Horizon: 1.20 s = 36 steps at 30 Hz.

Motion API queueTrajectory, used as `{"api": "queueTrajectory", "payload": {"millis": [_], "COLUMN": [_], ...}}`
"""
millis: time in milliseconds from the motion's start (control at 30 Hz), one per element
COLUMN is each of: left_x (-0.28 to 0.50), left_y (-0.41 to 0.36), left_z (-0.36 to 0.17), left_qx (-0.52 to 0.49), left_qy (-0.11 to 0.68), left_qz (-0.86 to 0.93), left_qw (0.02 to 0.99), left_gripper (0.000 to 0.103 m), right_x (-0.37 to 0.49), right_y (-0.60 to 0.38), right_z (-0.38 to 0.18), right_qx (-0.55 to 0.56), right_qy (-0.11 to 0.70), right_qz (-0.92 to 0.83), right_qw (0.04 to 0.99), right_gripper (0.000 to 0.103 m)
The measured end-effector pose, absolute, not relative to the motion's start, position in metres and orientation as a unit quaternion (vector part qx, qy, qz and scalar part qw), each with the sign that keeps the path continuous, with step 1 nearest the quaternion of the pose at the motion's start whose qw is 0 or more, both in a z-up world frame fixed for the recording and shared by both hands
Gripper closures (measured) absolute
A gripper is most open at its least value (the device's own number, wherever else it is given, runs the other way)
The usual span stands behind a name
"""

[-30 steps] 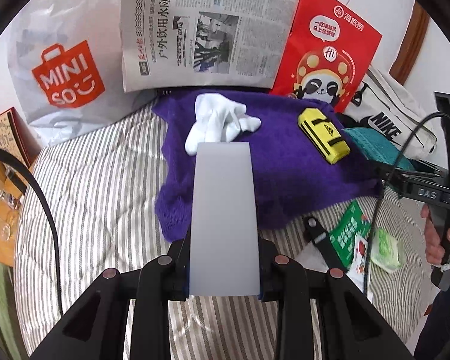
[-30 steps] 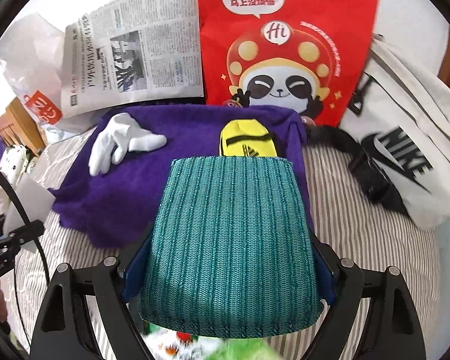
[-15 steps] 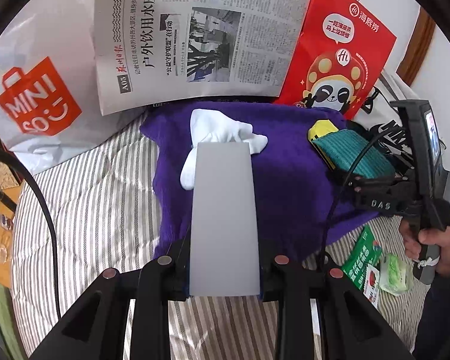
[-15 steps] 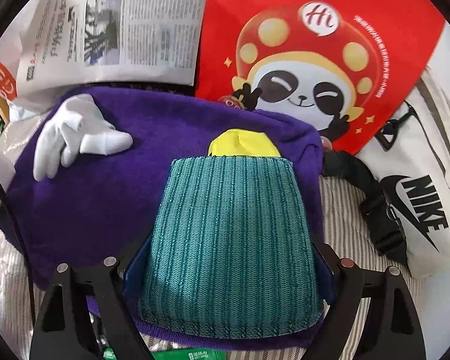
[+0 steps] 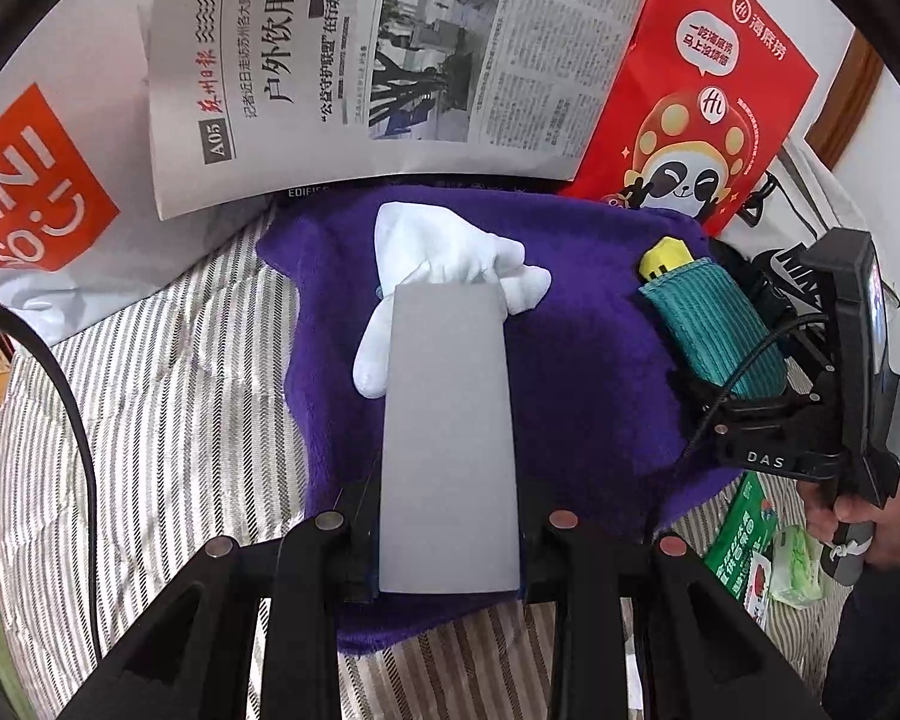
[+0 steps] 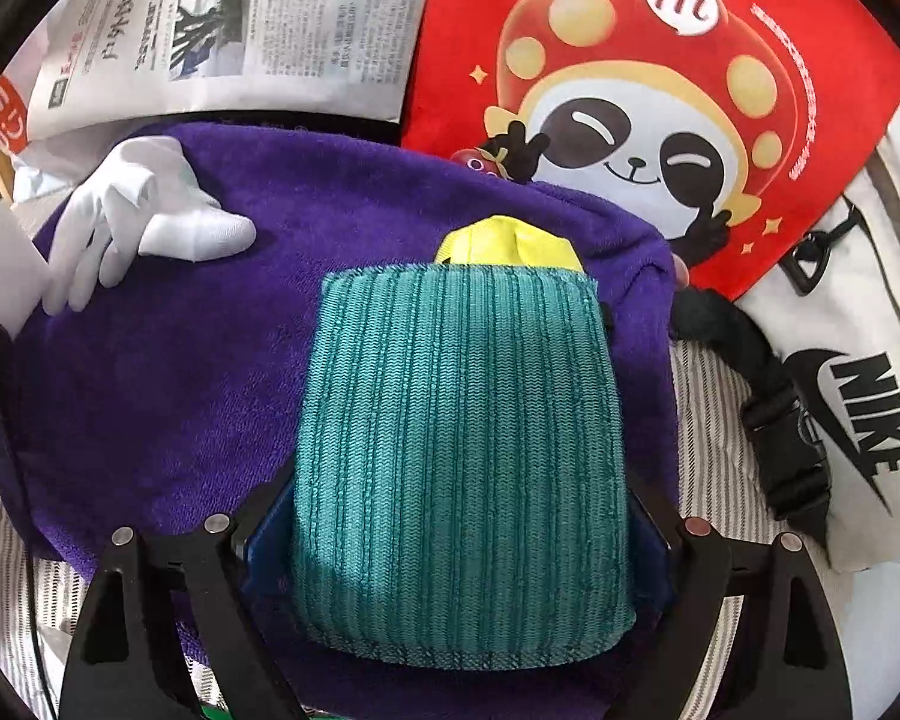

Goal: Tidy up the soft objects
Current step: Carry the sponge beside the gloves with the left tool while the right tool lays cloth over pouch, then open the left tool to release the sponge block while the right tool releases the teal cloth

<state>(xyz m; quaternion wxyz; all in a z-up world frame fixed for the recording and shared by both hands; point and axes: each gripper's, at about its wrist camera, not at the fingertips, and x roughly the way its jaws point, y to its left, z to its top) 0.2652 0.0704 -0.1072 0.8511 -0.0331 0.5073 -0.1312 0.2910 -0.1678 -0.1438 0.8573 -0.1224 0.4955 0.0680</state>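
Note:
A purple towel (image 5: 588,360) lies spread on the striped bed (image 5: 168,396); it also shows in the right wrist view (image 6: 198,372). A white glove (image 5: 450,252) lies on it, also seen in the right wrist view (image 6: 144,210). My left gripper (image 5: 447,294) is shut on a flat grey piece (image 5: 450,444) whose tip touches the glove. My right gripper (image 6: 459,276) is shut on a teal knitted cloth (image 6: 462,450), held over a yellow pouch (image 6: 510,240) at the towel's right edge. The teal cloth (image 5: 714,330) and yellow pouch (image 5: 666,255) also show in the left wrist view.
A newspaper (image 5: 390,60), a red panda bag (image 5: 708,96) and a white Miniso bag (image 5: 36,180) stand behind the towel. A white Nike bag (image 6: 858,372) with a black strap lies on the right. Green packets (image 5: 744,540) lie near the right hand.
Both grippers have moved forward over the towel. The grey piece now reaches the glove. The teal cloth now covers most of the yellow pouch.

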Motion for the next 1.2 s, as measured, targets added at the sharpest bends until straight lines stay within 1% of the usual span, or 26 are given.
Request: {"api": "queueTrajectory", "payload": {"millis": [400,667,733,800,833,900,933,1000,1133,1200], "left_x": [0.281,0.285,0.283,0.282,0.281,0.279,0.277,0.272,0.265,0.261], "left_y": [0.055,0.044,0.043,0.041,0.041,0.039,0.039,0.040,0.043,0.047], "left_z": [-0.124,-0.134,-0.135,-0.134,-0.134,-0.131,-0.130,-0.125,-0.119,-0.115], "left_qx": [-0.007,0.022,0.023,0.018,0.014,0.011,0.014,0.019,0.016,0.019], "left_qy": [0.524,0.530,0.531,0.535,0.537,0.536,0.535,0.531,0.530,0.530], "left_qz": [-0.123,-0.116,-0.116,-0.122,-0.128,-0.134,-0.132,-0.127,-0.126,-0.118], "left_qw": [0.843,0.840,0.839,0.836,0.834,0.834,0.835,0.838,0.839,0.840], "left_gripper": [0.075,0.074,0.073,0.063,0.061,0.048,0.045,0.043,0.042,0.038], "right_x": [0.295,0.296,0.298,0.299,0.298,0.297,0.296,0.295,0.285,0.281], "right_y": [-0.167,-0.181,-0.187,-0.189,-0.191,-0.191,-0.191,-0.193,-0.195,-0.197], "right_z": [-0.144,-0.129,-0.128,-0.126,-0.125,-0.124,-0.123,-0.120,-0.104,-0.097], "right_qx": [-0.120,-0.072,-0.058,-0.055,-0.056,-0.059,-0.060,-0.057,-0.049,-0.046], "right_qy": [0.502,0.500,0.502,0.500,0.498,0.495,0.494,0.493,0.483,0.479], "right_qz": [0.073,0.086,0.093,0.087,0.086,0.088,0.087,0.086,0.087,0.085], "right_qw": [0.853,0.859,0.858,0.860,0.861,0.862,0.863,0.864,0.870,0.872], "right_gripper": [0.014,0.012,0.010,0.010,0.008,0.007,0.007,0.007,0.007,0.007]}}
